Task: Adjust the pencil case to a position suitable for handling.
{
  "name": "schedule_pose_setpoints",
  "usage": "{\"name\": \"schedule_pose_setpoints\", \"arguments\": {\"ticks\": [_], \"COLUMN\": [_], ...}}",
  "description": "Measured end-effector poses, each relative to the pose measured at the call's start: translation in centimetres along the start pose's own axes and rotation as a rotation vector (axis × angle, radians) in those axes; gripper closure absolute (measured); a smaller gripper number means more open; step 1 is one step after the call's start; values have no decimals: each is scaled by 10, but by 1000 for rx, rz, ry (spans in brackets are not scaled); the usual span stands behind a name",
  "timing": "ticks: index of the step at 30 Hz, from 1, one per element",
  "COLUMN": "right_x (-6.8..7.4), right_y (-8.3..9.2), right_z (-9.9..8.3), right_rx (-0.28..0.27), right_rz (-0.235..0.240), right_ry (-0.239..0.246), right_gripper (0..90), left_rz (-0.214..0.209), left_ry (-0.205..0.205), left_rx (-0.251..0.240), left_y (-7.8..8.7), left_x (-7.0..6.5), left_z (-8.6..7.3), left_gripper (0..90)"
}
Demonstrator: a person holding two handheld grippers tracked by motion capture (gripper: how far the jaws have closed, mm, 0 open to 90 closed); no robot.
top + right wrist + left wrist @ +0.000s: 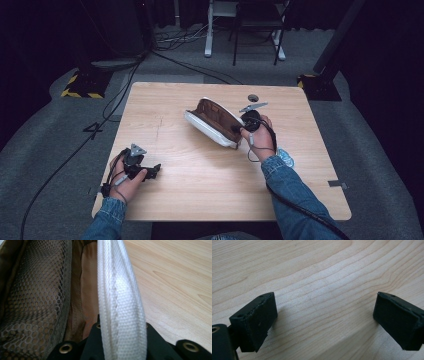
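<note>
Table of pale wood, seen from above. Near its centre, toward the right, a white case lying open, with brown lining and a mesh pocket inside. Right gripper at the case's near end, jaws clamped tight on the white woven rim. Left gripper low on the table's left side, well apart from the case, jaws spread wide over bare wood, nothing between them.

From my remote seat I saw a wooden tabletop on grey carpet, black cables trailing left, and a white-legged desk frame far behind.
</note>
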State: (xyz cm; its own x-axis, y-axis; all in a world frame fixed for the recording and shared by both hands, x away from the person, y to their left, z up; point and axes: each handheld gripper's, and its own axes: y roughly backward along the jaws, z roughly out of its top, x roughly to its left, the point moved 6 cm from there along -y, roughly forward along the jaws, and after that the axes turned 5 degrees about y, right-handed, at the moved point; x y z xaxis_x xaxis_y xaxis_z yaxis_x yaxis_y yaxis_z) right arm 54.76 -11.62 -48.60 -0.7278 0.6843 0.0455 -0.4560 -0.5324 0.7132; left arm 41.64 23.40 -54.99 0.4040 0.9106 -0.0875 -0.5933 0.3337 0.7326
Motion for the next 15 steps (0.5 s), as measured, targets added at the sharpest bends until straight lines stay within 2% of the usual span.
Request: {"name": "schedule_pose_setpoints", "arguments": {"ticks": [8, 15], "right_x": [13, 22], "right_y": [25, 46], "right_z": [5, 2], "right_rx": [-15, -25], "right_rz": [44, 71], "right_ry": [19, 32], "right_gripper": [867, 866], "left_rz": [0, 1], "left_ry": [1, 1], "left_rx": [0, 1], "left_y": [0, 0], "left_x": [0, 0], "left_z": [0, 0], "left_gripper": [55, 55]}}
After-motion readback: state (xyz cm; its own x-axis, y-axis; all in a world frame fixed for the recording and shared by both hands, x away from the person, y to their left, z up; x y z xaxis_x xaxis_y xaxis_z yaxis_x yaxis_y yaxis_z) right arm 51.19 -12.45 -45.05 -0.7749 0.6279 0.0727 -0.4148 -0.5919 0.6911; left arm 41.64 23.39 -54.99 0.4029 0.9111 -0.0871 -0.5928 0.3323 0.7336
